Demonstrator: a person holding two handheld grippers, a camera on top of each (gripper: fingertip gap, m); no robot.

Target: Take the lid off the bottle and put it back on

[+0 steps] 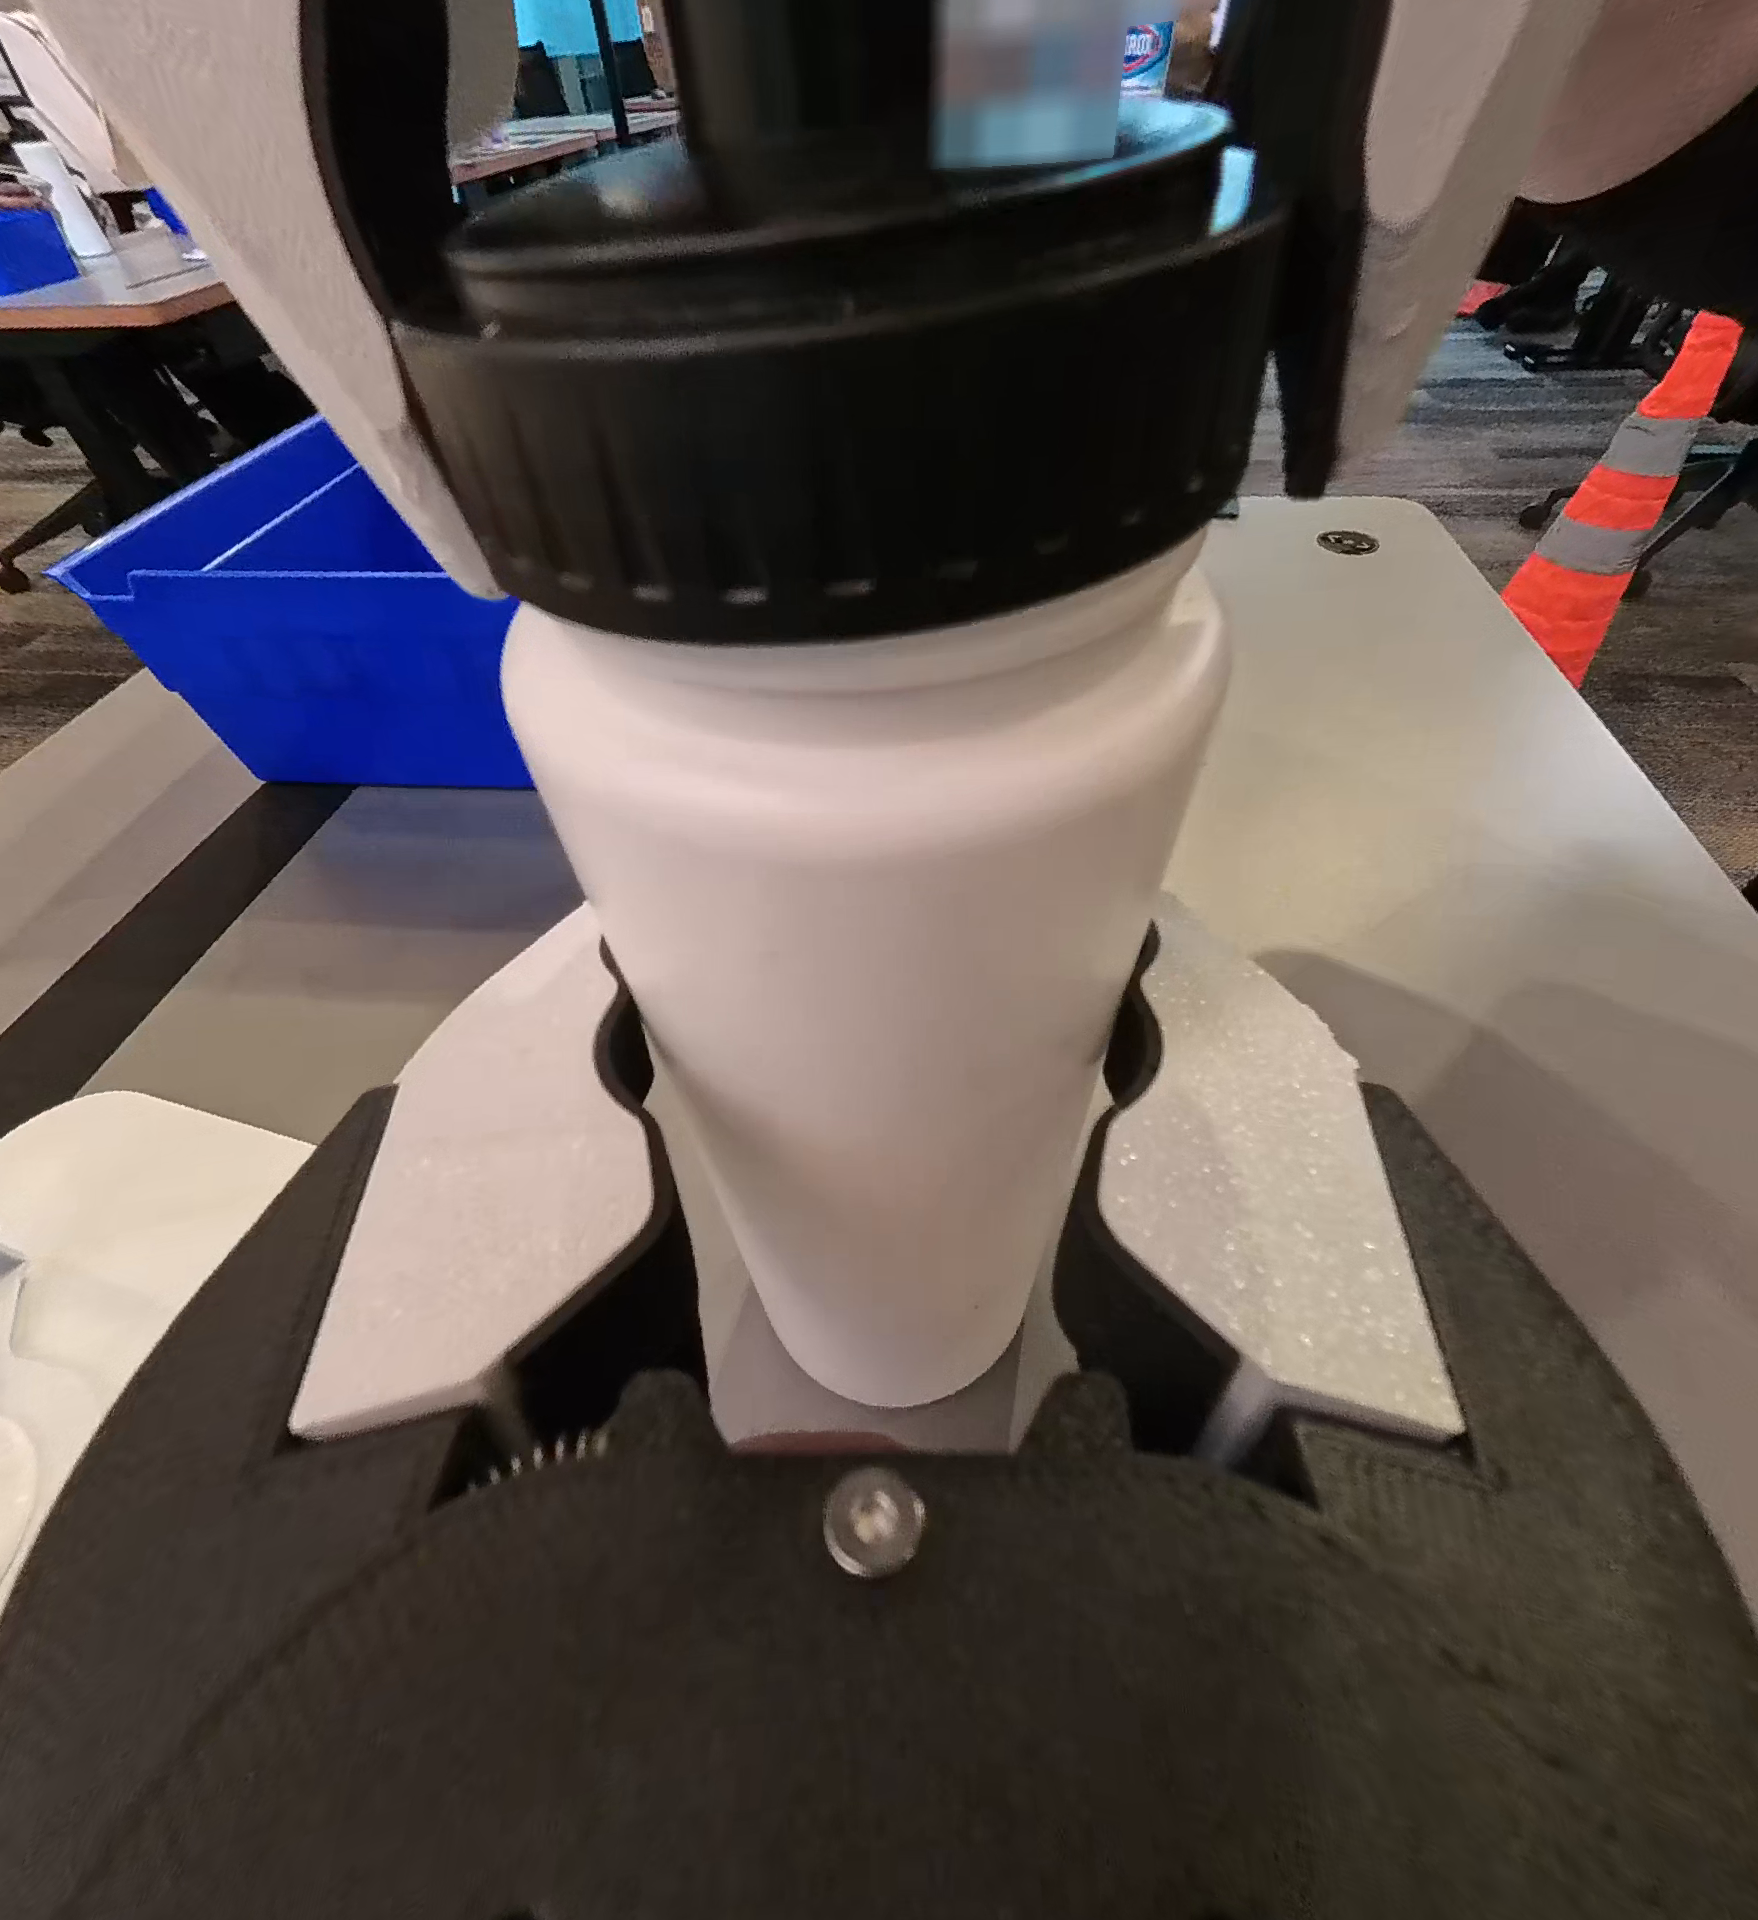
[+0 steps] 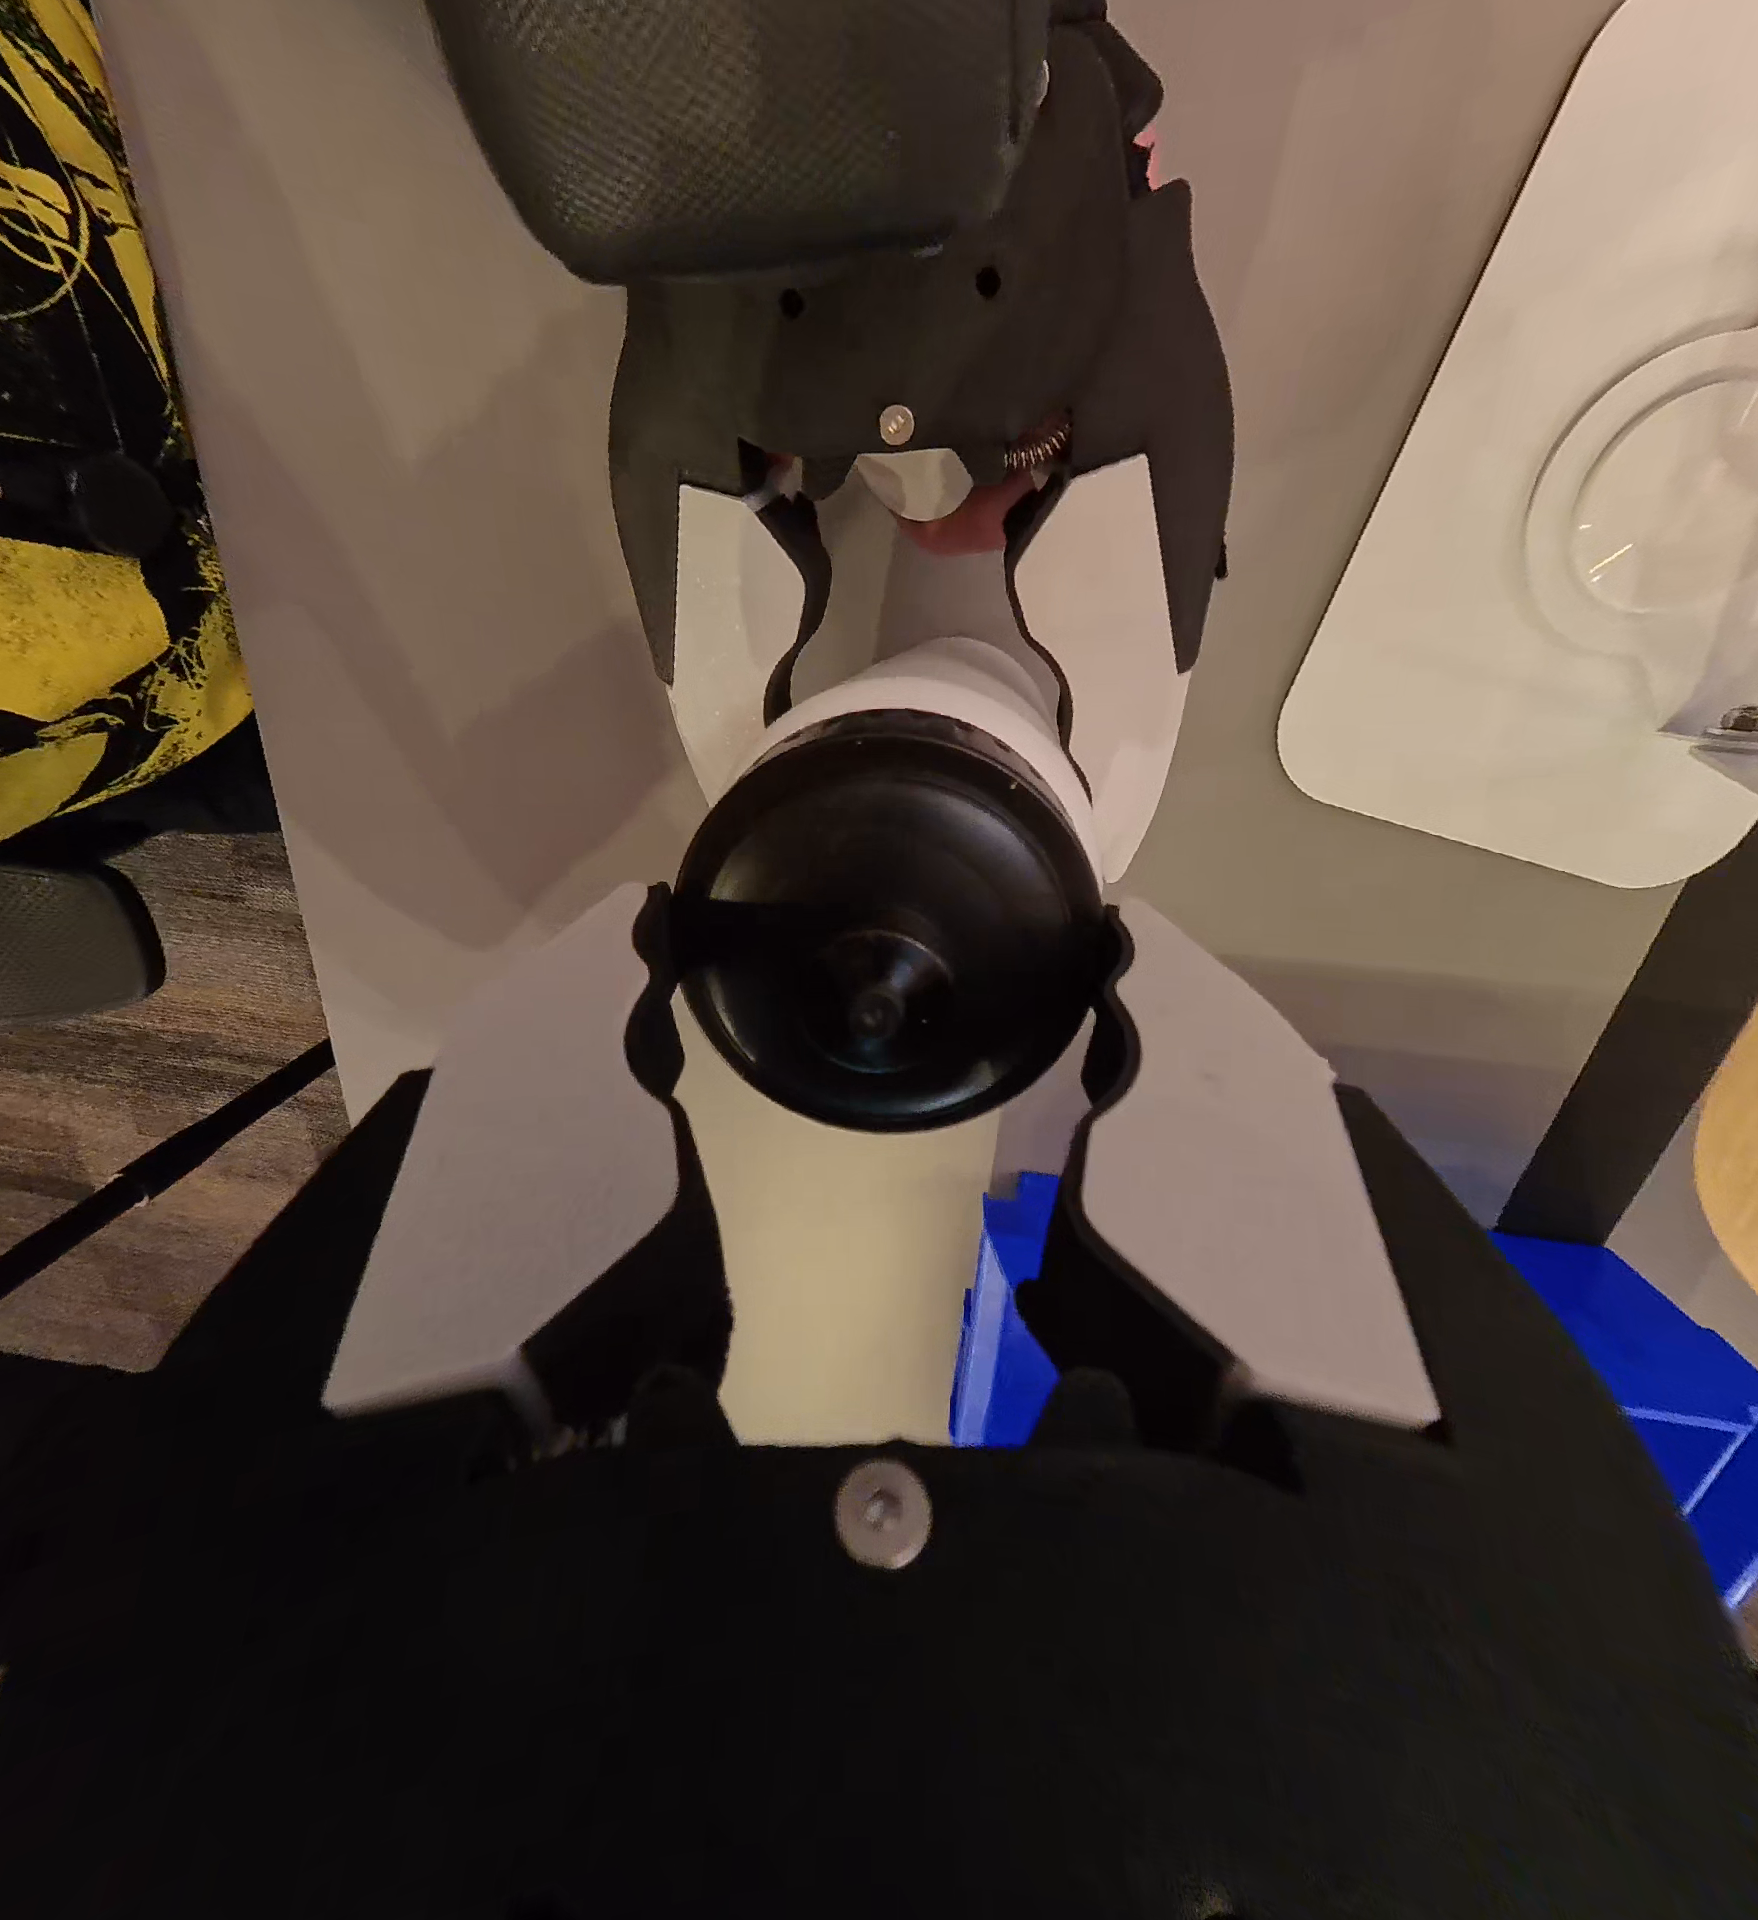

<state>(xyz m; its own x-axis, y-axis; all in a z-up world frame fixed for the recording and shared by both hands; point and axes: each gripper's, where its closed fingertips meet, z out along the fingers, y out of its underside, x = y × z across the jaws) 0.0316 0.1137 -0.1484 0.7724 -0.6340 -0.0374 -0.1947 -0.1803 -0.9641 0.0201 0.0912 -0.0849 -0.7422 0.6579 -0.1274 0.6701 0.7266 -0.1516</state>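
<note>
1. We hold the white bottle upright in our left gripper, pinched low on the body, its base raised above the grey bench.
2. Our right gripper comes from above, its two fingers pressed against opposite sides of the black ribbed lid; it is pinching the lid.
3. The lid sits on the bottle's neck with no gap that we can see; whether the threads are engaged or loose we cannot tell.
4. Risk one: the bottle's smooth, tapering wall may spin inside the left gripper when we twist, so the lid turns with the bottle and nothing loosens.
5. Risk two: the right gripper holds the lid only at two narrow points near its rim. A tilted pull could make it slip off.
6. Risk three: the lid looks slightly canted in the left wrist view. Turning it that way could cross-thread it.
7. Risk four: if the left grip fails, the bottle falls to the bench, near the blue bin.
</note>
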